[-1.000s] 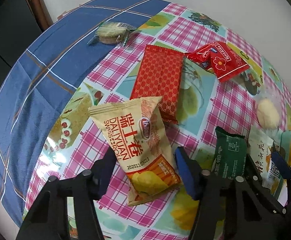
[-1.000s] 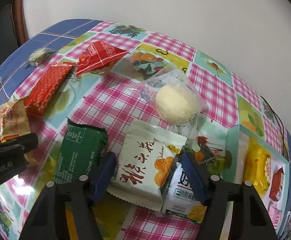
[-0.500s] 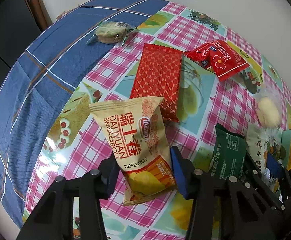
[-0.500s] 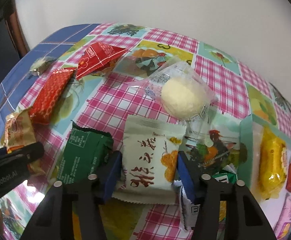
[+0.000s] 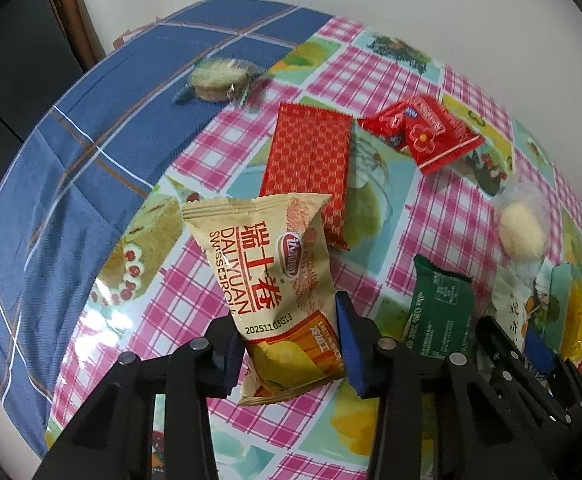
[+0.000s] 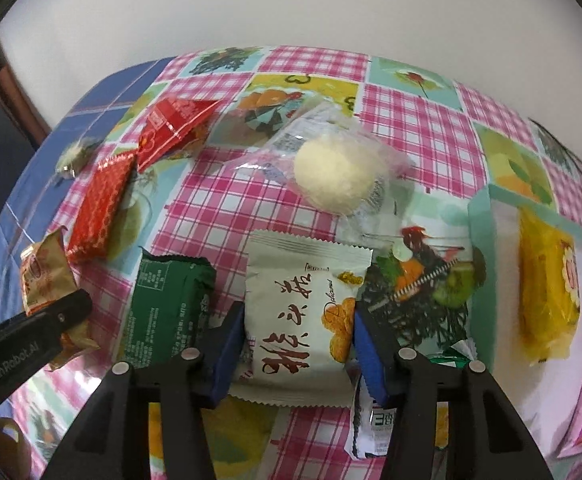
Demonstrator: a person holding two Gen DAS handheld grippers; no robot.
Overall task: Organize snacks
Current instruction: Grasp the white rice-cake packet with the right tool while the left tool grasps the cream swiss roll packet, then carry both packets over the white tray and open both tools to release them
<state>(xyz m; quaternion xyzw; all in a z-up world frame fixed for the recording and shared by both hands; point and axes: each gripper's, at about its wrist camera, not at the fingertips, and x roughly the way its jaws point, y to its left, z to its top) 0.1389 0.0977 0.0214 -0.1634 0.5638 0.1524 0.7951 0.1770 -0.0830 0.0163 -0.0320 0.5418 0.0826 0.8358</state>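
Note:
My left gripper (image 5: 289, 344) is shut on the lower part of a tan Swiss roll packet (image 5: 271, 276), its pads pressing both sides. My right gripper (image 6: 299, 340) is shut on a white snack packet with red characters (image 6: 303, 312). A green packet (image 6: 167, 296) lies just left of it and also shows in the left wrist view (image 5: 437, 308). A teal box (image 6: 487, 240) at the right holds a yellow packet (image 6: 547, 280) and other snacks.
On the checked tablecloth lie a red patterned packet (image 5: 309, 164), a red flower packet (image 5: 423, 136), a clear-wrapped pale bun (image 6: 339, 176) and a wrapped round cake (image 5: 219, 80) on the blue cloth. A small white packet (image 6: 375, 424) lies under my right gripper.
Both grippers have closed in: the left onto the tan Swiss roll packet, the right onto the white packet. The right view has shifted, showing more of the teal box.

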